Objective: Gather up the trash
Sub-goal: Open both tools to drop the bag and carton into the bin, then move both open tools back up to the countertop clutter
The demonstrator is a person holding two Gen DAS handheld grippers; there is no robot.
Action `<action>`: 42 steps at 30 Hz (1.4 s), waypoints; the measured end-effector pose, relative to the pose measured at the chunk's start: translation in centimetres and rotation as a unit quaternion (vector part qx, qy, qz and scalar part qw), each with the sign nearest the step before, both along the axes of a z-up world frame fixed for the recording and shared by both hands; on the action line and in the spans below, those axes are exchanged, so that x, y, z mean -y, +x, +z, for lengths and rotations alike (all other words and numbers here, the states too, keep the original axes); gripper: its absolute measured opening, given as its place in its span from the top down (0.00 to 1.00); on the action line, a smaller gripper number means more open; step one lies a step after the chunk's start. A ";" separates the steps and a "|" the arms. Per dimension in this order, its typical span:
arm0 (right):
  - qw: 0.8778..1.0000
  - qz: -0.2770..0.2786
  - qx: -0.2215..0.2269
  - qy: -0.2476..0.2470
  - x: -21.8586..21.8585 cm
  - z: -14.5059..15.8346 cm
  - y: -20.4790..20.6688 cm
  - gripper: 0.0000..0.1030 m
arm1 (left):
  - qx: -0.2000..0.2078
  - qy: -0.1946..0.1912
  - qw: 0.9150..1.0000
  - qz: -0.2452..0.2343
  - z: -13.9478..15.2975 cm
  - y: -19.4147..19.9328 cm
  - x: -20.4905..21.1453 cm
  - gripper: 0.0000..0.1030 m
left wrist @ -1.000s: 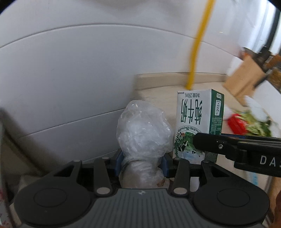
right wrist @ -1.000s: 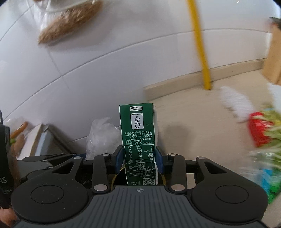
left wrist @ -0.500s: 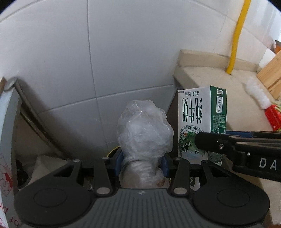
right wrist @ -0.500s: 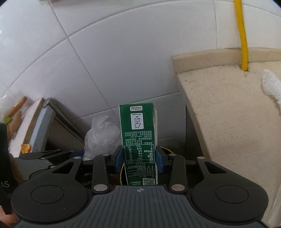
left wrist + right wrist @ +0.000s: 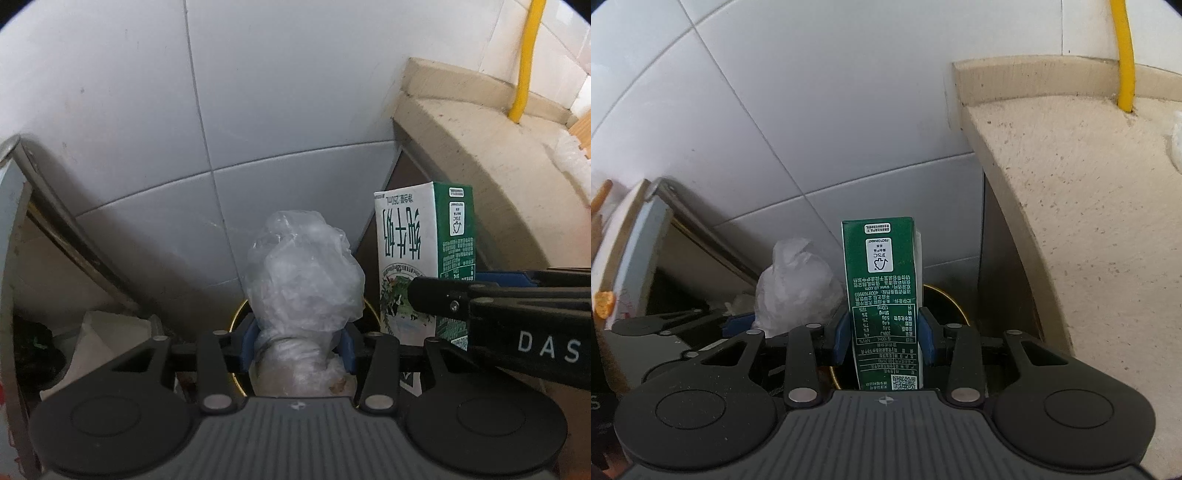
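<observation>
The crumpled clear plastic bag (image 5: 303, 273) sits at the centre of the left wrist view, pinched at its neck between the blue pads of the left gripper (image 5: 298, 345), which is clenched on it. Just to its right, the green and white milk carton (image 5: 882, 295) stands upside down by its print, clamped between the blue pads of the right gripper (image 5: 884, 332); in the right wrist view it fills the lower centre, with the bag just beside it on the left. Both items hang over a dark round bin (image 5: 945, 306) with a gold rim, partly hidden behind the gripper bodies.

Behind them, a wall of large white tiles (image 5: 258, 110) fills the upper half of both views. At the right, a beige speckled stone counter (image 5: 1089, 203) ends in a raised back ledge, where 1 yellow pipe (image 5: 1124, 55) rises up the wall. At the left, a flat board (image 5: 635, 236) leans against the tiles.
</observation>
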State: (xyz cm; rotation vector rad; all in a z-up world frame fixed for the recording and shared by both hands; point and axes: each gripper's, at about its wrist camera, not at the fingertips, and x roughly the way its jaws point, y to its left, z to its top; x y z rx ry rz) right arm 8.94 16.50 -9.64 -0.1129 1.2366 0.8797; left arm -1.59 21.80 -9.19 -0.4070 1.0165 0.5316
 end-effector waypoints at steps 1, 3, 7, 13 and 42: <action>1.000 0.000 -0.001 -0.002 -0.1 -0.2 0.0 0.56 | -0.001 -0.002 1.000 0.001 -0.1 0.0 -0.1 0.61; 1.000 0.000 -0.003 -0.004 -0.3 -0.5 0.0 0.56 | -0.001 -0.004 1.000 0.002 -0.3 0.0 -0.3 0.61; 1.000 0.001 -0.008 -0.015 -1.0 -1.3 0.2 0.56 | -0.009 -0.007 1.000 0.002 -0.8 0.2 -0.4 0.58; 1.000 -0.008 -0.012 -0.026 -1.8 -3.0 1.1 0.52 | -0.018 -0.009 1.000 0.007 -1.6 0.4 -0.8 0.46; 0.997 -0.068 0.019 0.023 4.8 3.2 -0.1 0.36 | 0.027 -0.003 0.999 -0.016 3.8 -0.6 2.5 0.37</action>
